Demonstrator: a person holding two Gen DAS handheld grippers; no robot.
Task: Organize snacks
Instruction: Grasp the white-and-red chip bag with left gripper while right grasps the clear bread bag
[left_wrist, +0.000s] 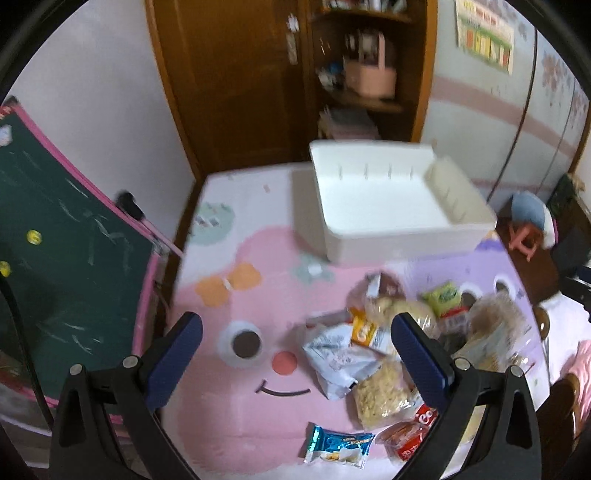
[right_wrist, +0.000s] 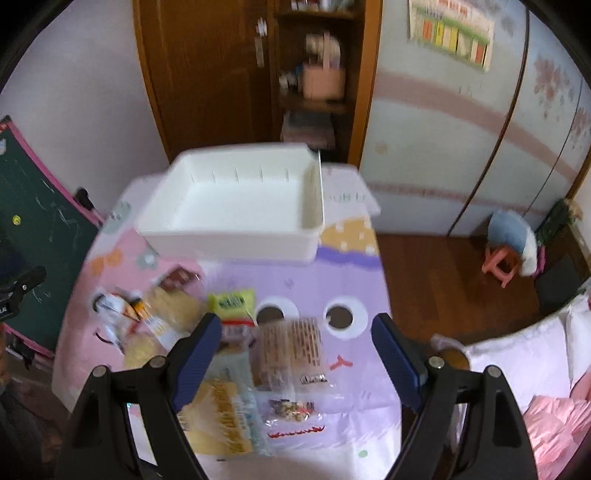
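Both grippers spread, empty: left gripper (left_wrist: 297, 360), right gripper (right_wrist: 297, 347). Snack pile (right_wrist: 229, 350) at mat's near edge, directly under right gripper; empty white bin (right_wrist: 236, 199) at far edge, straight ahead

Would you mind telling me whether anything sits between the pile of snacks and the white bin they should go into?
Nothing visible does. The white bin stands open and empty at the far end of the table, and only bare cartoon tablecloth lies between it and the snack packets. Both grippers, left gripper and right gripper, hover open above the pile.
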